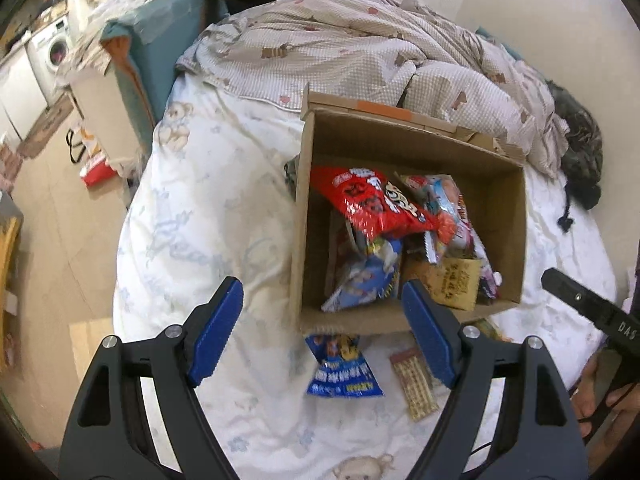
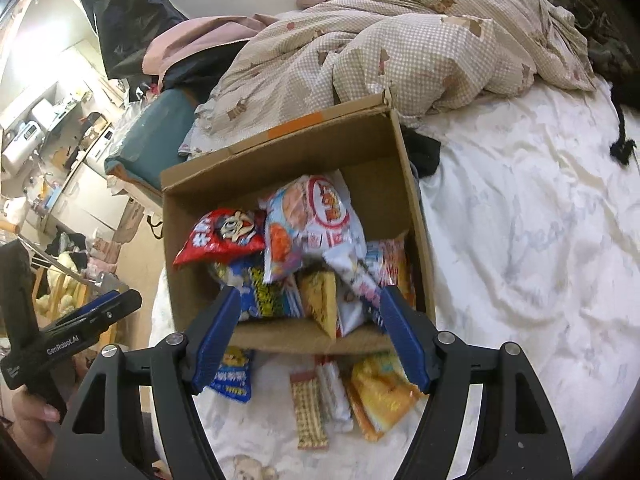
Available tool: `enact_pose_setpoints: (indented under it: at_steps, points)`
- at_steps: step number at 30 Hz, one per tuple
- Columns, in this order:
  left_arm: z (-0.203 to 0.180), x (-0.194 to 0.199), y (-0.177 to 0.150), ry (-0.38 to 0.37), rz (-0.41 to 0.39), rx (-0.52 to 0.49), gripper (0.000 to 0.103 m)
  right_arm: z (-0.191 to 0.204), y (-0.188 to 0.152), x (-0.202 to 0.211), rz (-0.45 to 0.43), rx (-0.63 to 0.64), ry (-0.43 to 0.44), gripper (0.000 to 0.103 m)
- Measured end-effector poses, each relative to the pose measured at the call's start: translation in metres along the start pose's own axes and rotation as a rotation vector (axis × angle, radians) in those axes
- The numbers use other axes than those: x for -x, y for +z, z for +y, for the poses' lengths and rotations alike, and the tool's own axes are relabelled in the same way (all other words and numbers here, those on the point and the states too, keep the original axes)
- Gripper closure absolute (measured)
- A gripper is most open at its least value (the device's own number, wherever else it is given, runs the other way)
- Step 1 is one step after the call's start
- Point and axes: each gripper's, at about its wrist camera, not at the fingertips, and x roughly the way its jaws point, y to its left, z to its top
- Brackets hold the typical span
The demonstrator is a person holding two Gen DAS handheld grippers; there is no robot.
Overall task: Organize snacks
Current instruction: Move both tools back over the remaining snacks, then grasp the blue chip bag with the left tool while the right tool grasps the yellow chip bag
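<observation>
An open cardboard box stands on the bed, holding several snack packs, with a red bag on top. On the sheet in front of it lie a blue pack, a checkered wafer pack and a yellow-orange pack. My left gripper is open and empty above the box's near edge. My right gripper is open and empty above the same edge. Each gripper also shows in the other's view, the right and the left.
A crumpled checkered duvet lies behind the box. A dark garment lies at the far right of the bed. White sheet stretches right of the box. The floor, bags and a washing machine are left of the bed.
</observation>
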Motion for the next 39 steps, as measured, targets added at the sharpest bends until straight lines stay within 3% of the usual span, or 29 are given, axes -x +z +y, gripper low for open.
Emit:
enact_pose_setpoints:
  at_steps: [9, 20, 27, 33, 39]
  points:
    - [0.027, 0.006, -0.032, 0.021, 0.039, 0.093, 0.024, -0.023, -0.037, 0.010, 0.061, -0.103, -0.037, 0.028]
    - [0.025, -0.006, -0.055, 0.053, 0.101, 0.096, 0.024, -0.033, -0.066, 0.006, 0.112, -0.170, -0.057, 0.028]
    - [0.024, -0.039, -0.063, 0.094, 0.193, 0.088, 0.024, -0.041, -0.073, 0.004, 0.137, -0.209, -0.065, 0.028]
    - [-0.014, -0.074, -0.074, 0.082, 0.240, -0.048, 0.024, -0.046, -0.076, -0.001, 0.162, -0.205, -0.079, 0.028]
    - [-0.034, -0.114, -0.072, 0.124, 0.272, -0.079, 0.024, -0.059, -0.081, -0.002, 0.181, -0.222, -0.099, 0.028]
